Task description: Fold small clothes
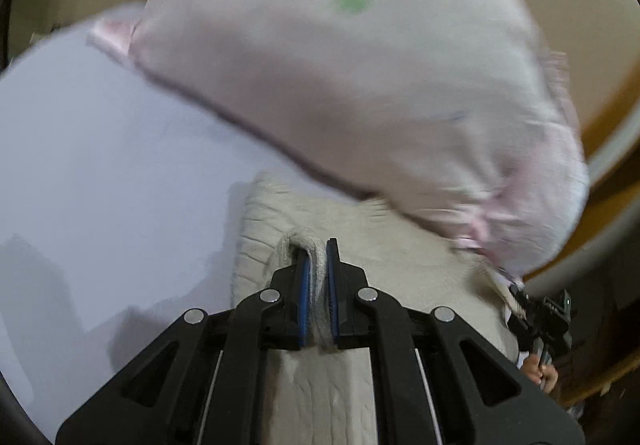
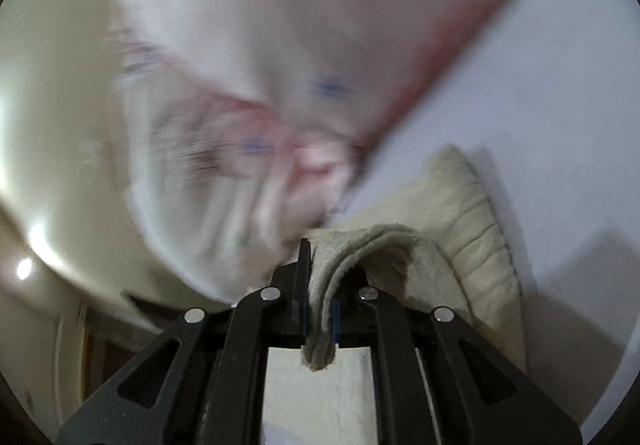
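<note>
While you held both grippers up, each one had its fingers clamped on the same cream knit garment (image 1: 360,245). Your left gripper (image 1: 318,265) pinched a folded edge of that garment between its blue-padded fingers (image 1: 305,285), the jaws nearly together with only the thickness of cloth between them. From that pinch the ribbed cuff or hem of the knit ran off to the left, and the rest of the fabric spread below and to the right of the fingers. Your right gripper (image 2: 318,273) likewise gripped a thick doubled fold of the cream knit garment (image 2: 460,205), with a tuft of the cloth poking out behind the fingers and the ribbed band trailing away to the right over the pale lavender surface (image 2: 540,105).

Above and beyond the knit you had a pale pink-white cloth (image 1: 340,77), blurred, with a green spot on it and a pink hem along its lower edge. Whether it touched the knit I cannot tell. Seen from the right wrist, that pale pink-white cloth (image 2: 260,65) showed small blue marks and a reddish hem, also blurred. Your right gripper (image 1: 540,321) showed small at the far right edge of the left wrist view, holding the garment's other end.
</note>
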The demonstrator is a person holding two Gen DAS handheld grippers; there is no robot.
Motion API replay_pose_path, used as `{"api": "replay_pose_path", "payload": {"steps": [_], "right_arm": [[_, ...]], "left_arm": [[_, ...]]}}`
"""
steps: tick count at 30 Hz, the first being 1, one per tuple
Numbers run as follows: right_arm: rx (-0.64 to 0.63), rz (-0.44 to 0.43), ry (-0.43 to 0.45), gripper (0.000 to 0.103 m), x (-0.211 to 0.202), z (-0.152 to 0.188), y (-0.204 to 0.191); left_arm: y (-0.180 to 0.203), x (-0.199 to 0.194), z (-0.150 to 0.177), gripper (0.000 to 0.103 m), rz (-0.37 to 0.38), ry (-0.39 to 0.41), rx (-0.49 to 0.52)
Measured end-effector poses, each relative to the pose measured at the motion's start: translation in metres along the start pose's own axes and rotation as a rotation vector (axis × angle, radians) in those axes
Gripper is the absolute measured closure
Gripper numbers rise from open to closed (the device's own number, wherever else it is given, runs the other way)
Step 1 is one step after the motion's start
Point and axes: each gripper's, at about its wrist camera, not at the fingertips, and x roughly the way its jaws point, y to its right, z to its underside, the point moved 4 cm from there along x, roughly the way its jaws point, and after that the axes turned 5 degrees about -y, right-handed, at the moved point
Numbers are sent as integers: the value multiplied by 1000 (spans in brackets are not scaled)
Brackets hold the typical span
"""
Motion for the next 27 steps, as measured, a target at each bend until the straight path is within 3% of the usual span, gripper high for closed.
{"api": "replay_pose_path", "payload": {"steps": [3,7,8,9,10,11,14,18,21,24,25,26,27], "right_arm": [[20,-19,30,92,4,-8,2],[57,-118,72,59,6,-20,-2],[21,-125,107,37,-2,-19,-8],[-23,-95,156,9,-14,-20,-15],[-62,-73,209,2,-26,-16,-17],[-93,-67,234,2,-35,-12,-18],[-138,-58,244,2,-45,-9,-14],[-91,-67,198,2,-39,-8,-4],[-107,-69,180,2,-37,-5,-6],[-120,-90,163,2,-35,-4,-12],[-121,-98,154,2,-32,-4,-16],[-121,-105,145,2,-30,-5,-17],[-120,-114,136,2,-30,-4,-17]], "left_arm": [[-10,8,-7,95,41,-17,-29],[-14,-1,-19,88,144,-38,-79],[-13,-9,-18,79,161,-37,-77],[-12,-16,-14,68,150,-30,-62],[-12,-24,-9,30,86,-3,-39],[-10,-31,-7,14,44,24,-24],[-12,-45,5,14,76,45,-8],[-12,-30,25,16,30,-69,22],[-9,-14,42,27,54,-146,14],[-4,-13,46,35,51,-116,5],[-7,-11,48,52,73,-121,-33],[-13,-5,50,79,124,-141,-119],[-19,-3,50,82,164,-151,-186]]}}
